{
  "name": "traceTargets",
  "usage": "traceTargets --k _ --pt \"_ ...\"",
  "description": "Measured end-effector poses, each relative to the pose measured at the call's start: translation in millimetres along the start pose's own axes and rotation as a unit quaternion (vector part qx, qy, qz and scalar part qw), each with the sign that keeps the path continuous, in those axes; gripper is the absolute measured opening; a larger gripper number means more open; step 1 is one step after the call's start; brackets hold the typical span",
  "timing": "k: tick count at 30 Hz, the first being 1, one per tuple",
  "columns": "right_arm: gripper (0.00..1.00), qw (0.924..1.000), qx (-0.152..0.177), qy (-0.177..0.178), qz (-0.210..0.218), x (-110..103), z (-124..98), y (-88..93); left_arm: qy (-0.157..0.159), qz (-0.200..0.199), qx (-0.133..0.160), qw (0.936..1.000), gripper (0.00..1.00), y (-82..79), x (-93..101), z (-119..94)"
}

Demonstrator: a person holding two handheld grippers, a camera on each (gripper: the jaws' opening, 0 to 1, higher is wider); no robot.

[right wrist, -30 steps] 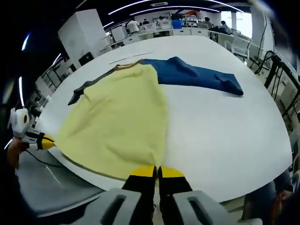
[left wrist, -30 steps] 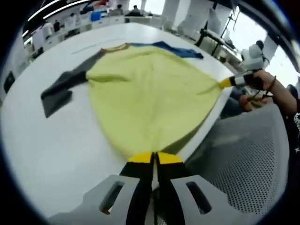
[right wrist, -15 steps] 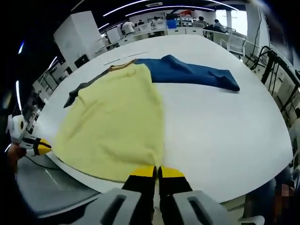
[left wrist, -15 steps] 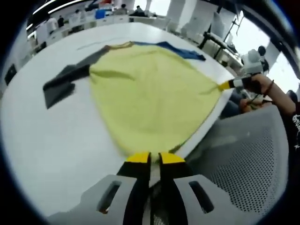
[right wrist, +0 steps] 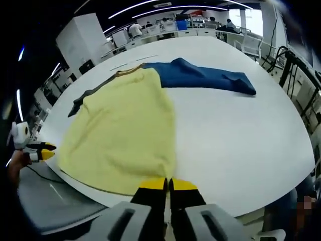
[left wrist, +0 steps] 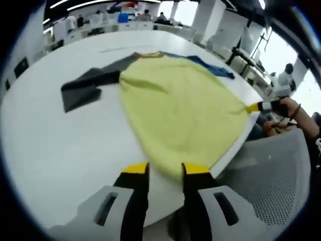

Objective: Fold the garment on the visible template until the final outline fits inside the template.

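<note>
Surface first — white, wide, carrying the garment flat: yellow body, dark sleeve on one side, blue sleeve on the other, its hem at the surface's near edge. No template outline can be made out. Left hand-held gripper stands with jaws apart just off the hem, holding nothing. Right hand-held gripper is closed at the hem's other corner — whether cloth is pinched there, I cannot tell. The garment looks spread, not yet folded; next comes a first fold toward the collar.

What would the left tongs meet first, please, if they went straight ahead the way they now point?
Probably the near hem of the pale yellow garment body lying on the white table, just beyond the open left tongs; depth is uncertain.
</note>
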State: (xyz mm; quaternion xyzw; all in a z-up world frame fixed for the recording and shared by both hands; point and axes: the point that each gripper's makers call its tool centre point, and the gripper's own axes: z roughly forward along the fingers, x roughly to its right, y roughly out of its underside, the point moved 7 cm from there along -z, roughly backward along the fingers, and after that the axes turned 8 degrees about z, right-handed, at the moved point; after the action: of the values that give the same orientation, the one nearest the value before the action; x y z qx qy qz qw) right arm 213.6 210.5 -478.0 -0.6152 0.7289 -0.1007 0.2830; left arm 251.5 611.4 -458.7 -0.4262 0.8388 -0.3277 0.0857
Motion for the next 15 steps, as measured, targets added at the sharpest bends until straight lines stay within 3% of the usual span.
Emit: traceTargets --k 6,15 --pt "0.0 1.0 0.0 -0.001 0.005 1 0 0.0 0.0 0.009 -0.031 0.9995 0.21 6.2 -8.1 8" --pt "0.0 1.0 0.0 0.002 0.007 1 1 0.6 0.017 0.022 -0.038 0.9989 0.17 5.3 -4.3 22"
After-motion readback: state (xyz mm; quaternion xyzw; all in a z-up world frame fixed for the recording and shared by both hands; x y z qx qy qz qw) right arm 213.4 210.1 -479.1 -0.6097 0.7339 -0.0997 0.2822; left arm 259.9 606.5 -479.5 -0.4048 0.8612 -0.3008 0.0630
